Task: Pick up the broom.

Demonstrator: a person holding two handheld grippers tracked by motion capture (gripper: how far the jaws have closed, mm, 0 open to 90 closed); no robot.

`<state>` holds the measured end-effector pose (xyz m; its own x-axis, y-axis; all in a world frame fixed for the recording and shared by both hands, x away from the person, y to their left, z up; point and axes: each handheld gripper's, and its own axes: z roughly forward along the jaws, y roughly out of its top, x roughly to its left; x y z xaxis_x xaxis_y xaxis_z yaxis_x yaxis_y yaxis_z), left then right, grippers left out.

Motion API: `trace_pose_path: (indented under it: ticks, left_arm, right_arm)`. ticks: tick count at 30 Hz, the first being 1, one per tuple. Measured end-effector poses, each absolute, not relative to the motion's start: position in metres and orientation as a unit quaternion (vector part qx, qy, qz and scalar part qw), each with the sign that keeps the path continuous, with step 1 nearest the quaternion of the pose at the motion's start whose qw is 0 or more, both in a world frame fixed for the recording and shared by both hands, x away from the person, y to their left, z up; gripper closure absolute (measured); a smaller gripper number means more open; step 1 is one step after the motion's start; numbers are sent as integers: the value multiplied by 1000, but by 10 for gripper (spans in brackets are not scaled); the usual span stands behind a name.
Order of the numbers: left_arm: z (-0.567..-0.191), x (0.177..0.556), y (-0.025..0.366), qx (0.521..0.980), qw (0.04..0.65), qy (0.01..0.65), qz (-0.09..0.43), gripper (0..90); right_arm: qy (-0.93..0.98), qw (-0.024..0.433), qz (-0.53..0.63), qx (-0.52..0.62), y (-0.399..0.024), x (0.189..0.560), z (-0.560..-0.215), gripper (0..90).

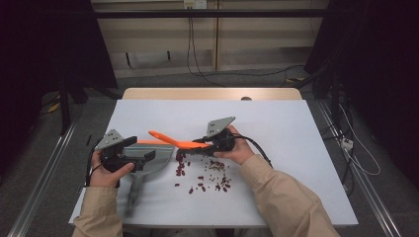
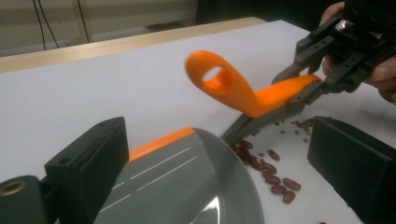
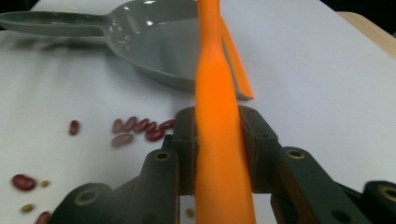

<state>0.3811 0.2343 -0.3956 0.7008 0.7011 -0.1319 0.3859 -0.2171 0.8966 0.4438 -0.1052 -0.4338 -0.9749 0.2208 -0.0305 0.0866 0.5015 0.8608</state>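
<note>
Orange brush handle (image 3: 219, 140), grey orange-lipped dustpan (image 1: 157, 160), dark red beans (image 1: 200, 180), white table (image 1: 276, 128)

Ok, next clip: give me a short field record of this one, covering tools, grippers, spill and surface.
work in hand: sweeping spilled beans toward a dustpan
right gripper: shut on the orange brush handle
left gripper: at the dustpan; jaws either side of it, grip unclear
dustpan: grey with an orange lip, lying flat on the table
beans: red beans and smaller bits, scattered right of the dustpan mouth
bristles: down among the beans
table: white top
</note>
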Motion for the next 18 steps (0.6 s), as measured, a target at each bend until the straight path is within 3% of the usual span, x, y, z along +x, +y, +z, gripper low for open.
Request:
trace_pose_path:
  ticks: [18]
  left_arm:
    - [-396, 382, 235, 767, 512, 355, 154, 53]
  right_arm:
    - [863, 61, 495, 78, -119, 416, -433, 714]
